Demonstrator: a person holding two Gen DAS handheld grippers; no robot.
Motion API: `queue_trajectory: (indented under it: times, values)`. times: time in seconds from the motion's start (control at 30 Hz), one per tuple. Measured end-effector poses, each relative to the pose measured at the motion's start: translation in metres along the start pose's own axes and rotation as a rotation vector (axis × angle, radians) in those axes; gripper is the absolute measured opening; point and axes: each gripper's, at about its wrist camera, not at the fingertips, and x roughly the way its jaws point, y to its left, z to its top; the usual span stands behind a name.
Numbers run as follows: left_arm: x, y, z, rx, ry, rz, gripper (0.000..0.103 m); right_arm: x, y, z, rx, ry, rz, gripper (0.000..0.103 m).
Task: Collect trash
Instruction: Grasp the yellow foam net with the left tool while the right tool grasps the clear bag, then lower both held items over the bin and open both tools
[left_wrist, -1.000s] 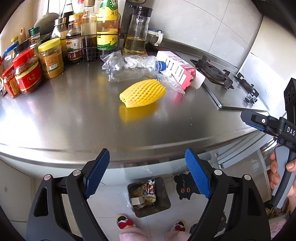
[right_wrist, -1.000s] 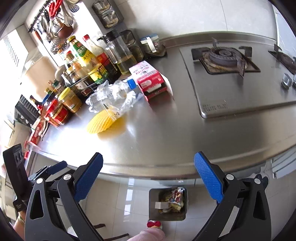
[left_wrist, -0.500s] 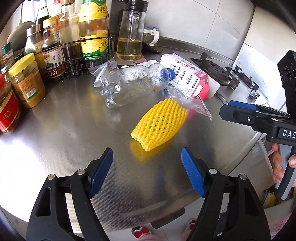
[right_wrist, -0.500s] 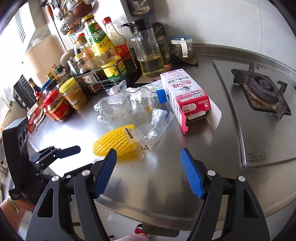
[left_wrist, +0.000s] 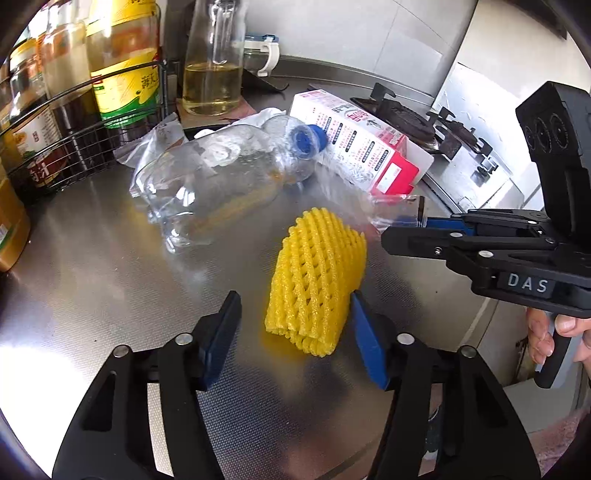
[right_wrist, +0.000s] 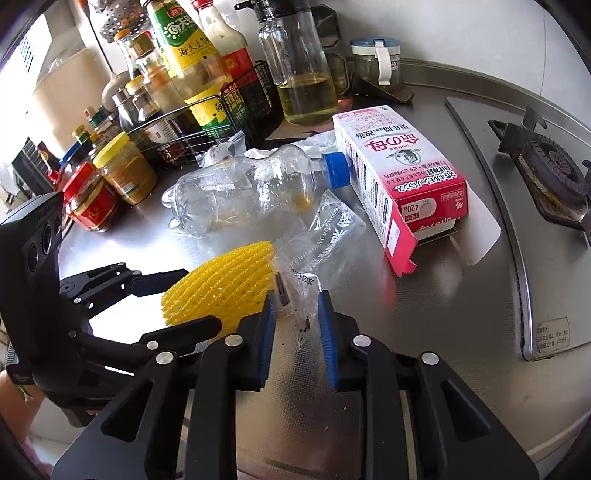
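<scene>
A yellow foam fruit net (left_wrist: 317, 280) lies on the steel counter (left_wrist: 110, 295). My left gripper (left_wrist: 295, 321) is open, its blue pads either side of the net's near end. A clear plastic wrapper (right_wrist: 317, 243) lies beside the net (right_wrist: 221, 291). My right gripper (right_wrist: 295, 317) is narrowly open with the wrapper's near end between its pads. A crushed clear bottle with a blue cap (left_wrist: 221, 177) and a pink and white carton (left_wrist: 354, 144) lie further back; both show in the right wrist view, bottle (right_wrist: 251, 192) and carton (right_wrist: 399, 177).
Sauce bottles and jars in a wire rack (right_wrist: 207, 110) line the back left. An oil jug (right_wrist: 295, 66) stands behind the carton. A gas hob (right_wrist: 546, 177) is on the right. The counter's front edge is close below both grippers.
Both grippers moved forward over the counter. The left one now straddles the yellow net. The right one has narrowed around the clear wrapper.
</scene>
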Motion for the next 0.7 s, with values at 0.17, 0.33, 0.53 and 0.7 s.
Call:
queue_trajectory:
  times: [0.17,0.33,0.53,0.7]
  values:
    - [0.002,-0.005,0.004,0.028,0.003,-0.022,0.015,-0.004,-0.004,-0.004,0.024,-0.009,-0.005,0.009]
    - [-0.014,-0.010,0.002,0.006,-0.032,0.000,0.009,-0.018,-0.003,-0.009,0.025,-0.032,0.010,0.008]
    - [-0.048,-0.029,-0.013,-0.034,-0.073,0.033,0.009,-0.048,0.000,-0.024,0.005,-0.053,0.044,0.008]
    - [-0.071,-0.058,-0.039,-0.084,-0.085,0.056,0.009,-0.080,-0.005,-0.050,-0.016,-0.055,0.056,0.008]
